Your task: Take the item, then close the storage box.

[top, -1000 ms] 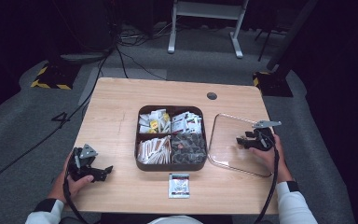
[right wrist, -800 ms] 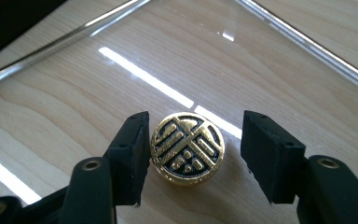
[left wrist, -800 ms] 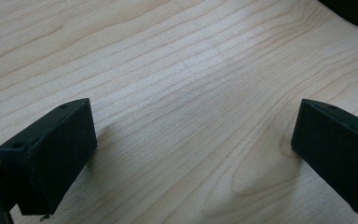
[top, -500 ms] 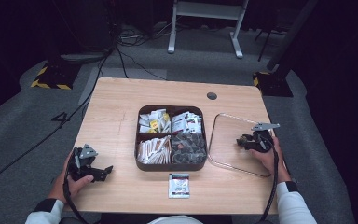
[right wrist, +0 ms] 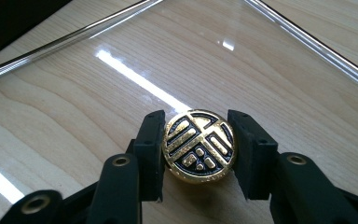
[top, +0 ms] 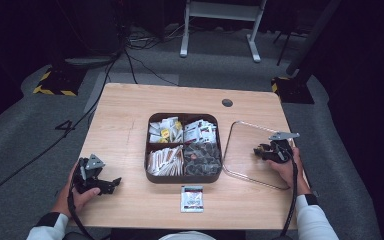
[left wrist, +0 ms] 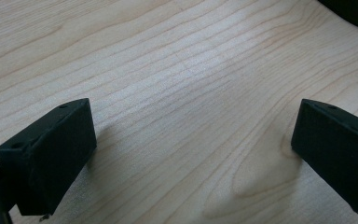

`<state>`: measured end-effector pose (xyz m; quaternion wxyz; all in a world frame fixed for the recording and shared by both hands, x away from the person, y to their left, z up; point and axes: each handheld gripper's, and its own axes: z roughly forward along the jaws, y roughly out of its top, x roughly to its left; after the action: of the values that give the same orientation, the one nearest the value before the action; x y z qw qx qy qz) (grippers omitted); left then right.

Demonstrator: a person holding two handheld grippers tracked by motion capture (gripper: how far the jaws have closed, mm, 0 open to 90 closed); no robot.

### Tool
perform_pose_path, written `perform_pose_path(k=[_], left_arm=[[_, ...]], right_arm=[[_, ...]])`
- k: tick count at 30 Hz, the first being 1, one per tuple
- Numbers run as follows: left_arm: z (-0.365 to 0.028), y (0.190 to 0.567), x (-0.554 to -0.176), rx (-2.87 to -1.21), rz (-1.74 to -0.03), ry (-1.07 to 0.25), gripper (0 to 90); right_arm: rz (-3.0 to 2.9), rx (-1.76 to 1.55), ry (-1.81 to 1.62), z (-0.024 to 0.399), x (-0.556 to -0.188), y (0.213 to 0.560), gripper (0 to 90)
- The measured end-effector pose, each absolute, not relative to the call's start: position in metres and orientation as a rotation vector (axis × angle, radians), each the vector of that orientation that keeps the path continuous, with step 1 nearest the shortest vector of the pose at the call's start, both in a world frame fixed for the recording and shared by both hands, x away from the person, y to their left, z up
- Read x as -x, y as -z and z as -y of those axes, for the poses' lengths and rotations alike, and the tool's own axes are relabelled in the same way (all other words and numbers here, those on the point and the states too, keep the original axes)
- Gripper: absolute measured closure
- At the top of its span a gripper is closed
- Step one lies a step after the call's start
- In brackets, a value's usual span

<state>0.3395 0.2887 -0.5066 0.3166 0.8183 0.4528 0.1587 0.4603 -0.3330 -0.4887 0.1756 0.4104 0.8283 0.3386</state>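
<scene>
Two black fingers of the right gripper [right wrist: 198,151] are pressed against the sides of a round knob [right wrist: 199,145], which is pinched between them; the jaws have just been closing onto it. The knob is a glossy disc, black with raised gold bars and a gold rim, and it is seated on a clear lid [top: 250,150] of rounded-square shape, thin-edged and reflective, through which the wood grain is seen. The lid is lying flat on the pale wooden desk [top: 125,115], just beside a dark brown tray [top: 182,178] with rounded corners and four compartments. Paper sachets are held in three of them; the contents of the near right one are dark and mottled, perhaps foil packets. One flat sachet [top: 191,198] is lying on the desk in front of the tray. The left gripper [top: 111,183] is resting at the near left, well apart from the tray, its blunt matte fingers [left wrist: 51,158] spread wide over bare wood.
</scene>
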Motion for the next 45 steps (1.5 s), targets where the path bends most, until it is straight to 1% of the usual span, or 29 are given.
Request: perform_pose_path(k=[11, 17, 25, 32, 45], left_arm=[[-0.288, 0.507, -0.339, -2.151, -1.196, -0.418, 0.1], [-0.289, 0.507, -0.340, -2.154, -1.188, -0.420, 0.1], [-0.289, 0.507, -0.340, -2.154, -1.186, -0.418, 0.1], [-0.288, 0.507, -0.340, -2.154, -1.187, -0.419, 0.1], [-0.288, 0.507, -0.340, -2.155, -1.187, -0.421, 0.1]], right_arm=[[-2.278, -1.176, -1.022, 0.343, -0.457, 0.474, 59.3], [-2.250, -1.159, -1.044, 0.344, -0.456, 0.462, 59.3], [-2.236, -1.152, -1.055, 0.343, -0.454, 0.457, 59.3], [-2.212, -1.117, -1.086, 0.343, -0.449, 0.441, 59.3], [-2.211, -1.049, -1.129, 0.330, -0.446, 0.416, 59.3]])
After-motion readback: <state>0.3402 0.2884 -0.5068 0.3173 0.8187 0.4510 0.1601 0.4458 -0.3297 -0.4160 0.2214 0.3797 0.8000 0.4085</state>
